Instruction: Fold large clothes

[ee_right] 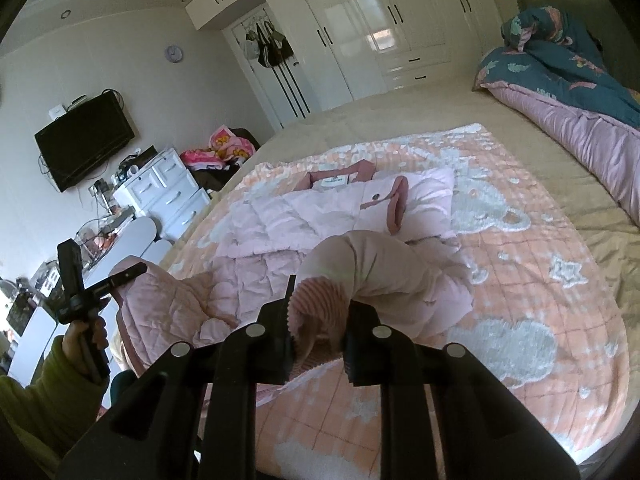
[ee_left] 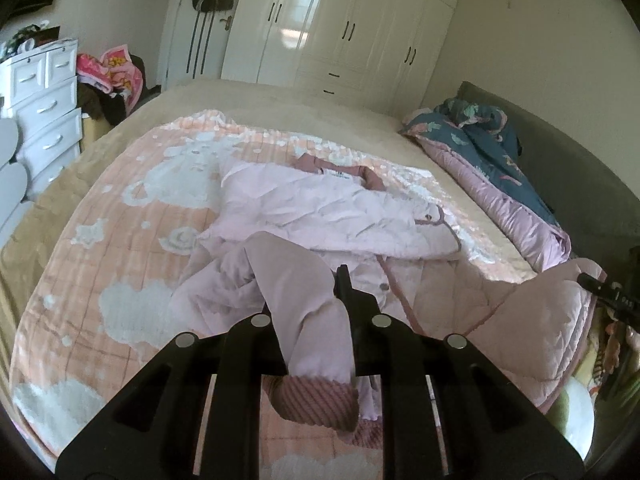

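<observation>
A large pale pink quilted jacket (ee_left: 320, 216) lies spread on the peach patterned blanket (ee_left: 120, 208) on the bed; it also shows in the right wrist view (ee_right: 304, 216). My left gripper (ee_left: 308, 312) is shut on one sleeve (ee_left: 296, 296) just above its ribbed dark pink cuff (ee_left: 316, 404), which hangs below the fingers. My right gripper (ee_right: 318, 312) is shut on the other sleeve's ribbed cuff (ee_right: 320, 304), lifted off the blanket (ee_right: 520, 280). The left gripper also shows at the left of the right wrist view (ee_right: 120, 276), at the jacket's lifted edge.
A blue and lilac duvet (ee_left: 500, 168) is bunched along the bed's right side by the grey headboard (ee_left: 580, 168). White drawers (ee_left: 44, 112) and a pile of clothes (ee_left: 116, 76) stand left of the bed. White wardrobes (ee_left: 340, 24) fill the far wall.
</observation>
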`<state>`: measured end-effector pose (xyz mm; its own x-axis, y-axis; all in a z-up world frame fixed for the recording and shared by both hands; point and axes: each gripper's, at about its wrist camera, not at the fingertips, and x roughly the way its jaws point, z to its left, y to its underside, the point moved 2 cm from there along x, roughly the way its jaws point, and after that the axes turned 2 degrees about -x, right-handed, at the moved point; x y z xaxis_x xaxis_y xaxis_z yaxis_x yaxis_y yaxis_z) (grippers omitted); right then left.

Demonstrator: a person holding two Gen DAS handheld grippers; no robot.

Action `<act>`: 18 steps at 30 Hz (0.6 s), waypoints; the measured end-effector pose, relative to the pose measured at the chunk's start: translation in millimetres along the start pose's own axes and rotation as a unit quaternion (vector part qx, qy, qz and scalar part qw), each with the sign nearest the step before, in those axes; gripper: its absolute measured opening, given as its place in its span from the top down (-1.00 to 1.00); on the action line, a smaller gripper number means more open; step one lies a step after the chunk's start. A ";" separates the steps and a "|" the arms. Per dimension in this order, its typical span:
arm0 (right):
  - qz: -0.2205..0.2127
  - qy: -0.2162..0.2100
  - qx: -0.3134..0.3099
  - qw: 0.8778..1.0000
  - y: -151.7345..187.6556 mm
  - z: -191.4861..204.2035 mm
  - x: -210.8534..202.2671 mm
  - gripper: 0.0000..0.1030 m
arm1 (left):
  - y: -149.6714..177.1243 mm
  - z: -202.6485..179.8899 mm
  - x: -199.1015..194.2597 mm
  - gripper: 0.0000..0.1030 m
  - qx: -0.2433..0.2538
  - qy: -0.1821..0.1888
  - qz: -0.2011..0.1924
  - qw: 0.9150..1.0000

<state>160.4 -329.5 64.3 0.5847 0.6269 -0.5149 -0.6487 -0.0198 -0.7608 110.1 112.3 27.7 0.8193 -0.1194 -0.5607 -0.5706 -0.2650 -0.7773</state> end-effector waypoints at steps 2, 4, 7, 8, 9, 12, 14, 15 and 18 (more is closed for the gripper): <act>-0.003 0.001 0.005 1.000 -4.2 -1.5 0.2 0.66 | -4.0 -0.8 0.6 0.84 0.001 0.001 -0.003 1.000; -0.004 0.000 0.007 1.000 -8.0 -2.5 0.8 0.66 | -8.1 -2.6 1.2 0.83 0.003 0.002 -0.005 1.000; -0.008 0.003 0.004 1.000 -13.8 -2.2 0.7 0.66 | -13.8 -4.3 2.6 0.83 0.007 0.002 -0.008 1.000; -0.010 0.003 0.004 1.000 -15.6 -2.0 0.6 0.66 | -16.0 -4.5 3.0 0.83 0.007 0.002 -0.009 1.000; -0.012 0.005 0.003 1.000 -17.5 -1.8 0.8 0.66 | -18.0 -4.2 2.8 0.83 0.006 0.002 -0.010 1.000; -0.020 0.006 0.005 1.000 -24.7 -4.1 1.5 0.66 | -26.1 -5.1 2.8 0.83 0.007 -0.001 -0.015 1.000; -0.025 0.009 0.005 1.000 -29.3 -4.3 1.7 0.66 | -32.2 -6.0 2.6 0.83 0.009 -0.001 -0.020 1.000; -0.027 0.008 0.007 1.000 -32.0 -4.8 2.1 0.66 | -35.5 -6.3 2.6 0.83 0.009 -0.002 -0.023 1.000; -0.033 0.008 0.009 0.999 -39.8 -5.6 4.1 0.66 | -42.1 -5.8 4.2 0.83 0.005 -0.003 -0.028 1.000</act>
<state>191.2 -330.5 90.3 0.6340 0.6133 -0.4711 -0.6172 0.0341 -0.7861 137.9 117.4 59.8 0.8497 -0.0979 -0.5181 -0.5243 -0.2607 -0.8107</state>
